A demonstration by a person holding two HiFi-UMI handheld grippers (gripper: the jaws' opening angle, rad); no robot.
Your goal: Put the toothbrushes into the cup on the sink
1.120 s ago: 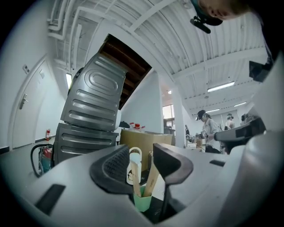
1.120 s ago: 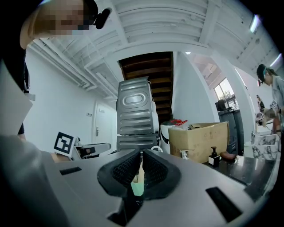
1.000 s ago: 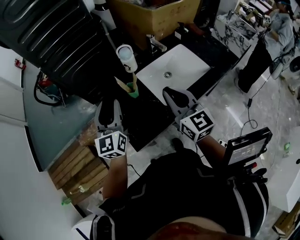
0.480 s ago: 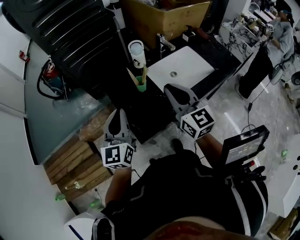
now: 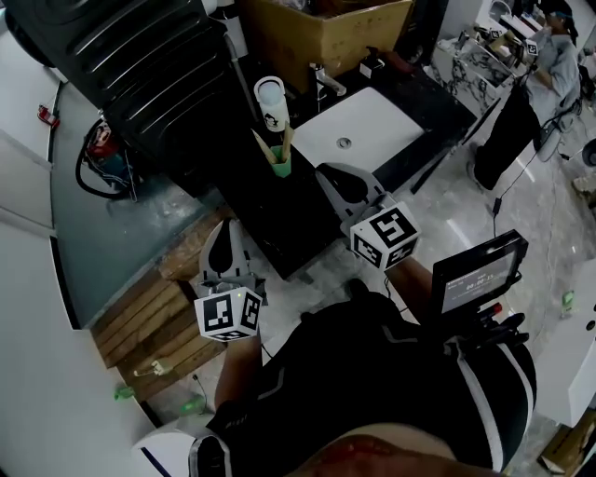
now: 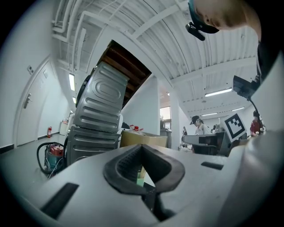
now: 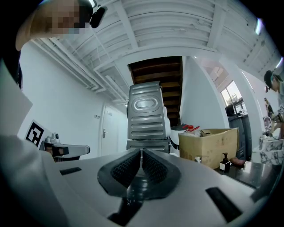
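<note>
Cup: the green cup (image 5: 280, 167) stood on the black counter (image 5: 279, 224), left of the white sink basin (image 5: 358, 130), with two pale toothbrushes (image 5: 286, 142) upright in it.
Around: a white container (image 5: 271, 101) stood just behind the cup, a faucet (image 5: 322, 80) at the basin's far edge, a cardboard box (image 5: 317, 28) farther off, and a ribbed dark appliance (image 5: 121, 56) far left.
Left gripper (image 5: 224, 240): pads pressed together, holding nothing, on the near side of the counter and beside wooden planks (image 5: 158, 326).
Right gripper (image 5: 335, 179): pads all but touching, empty, over the counter's near edge.
View differences: the right gripper view alone showed a pump bottle (image 7: 225, 162) clearly. The left gripper view showed only a sliver of the cup below its pads.
Cut off: a person (image 5: 549, 56) stood at the far right edge.
</note>
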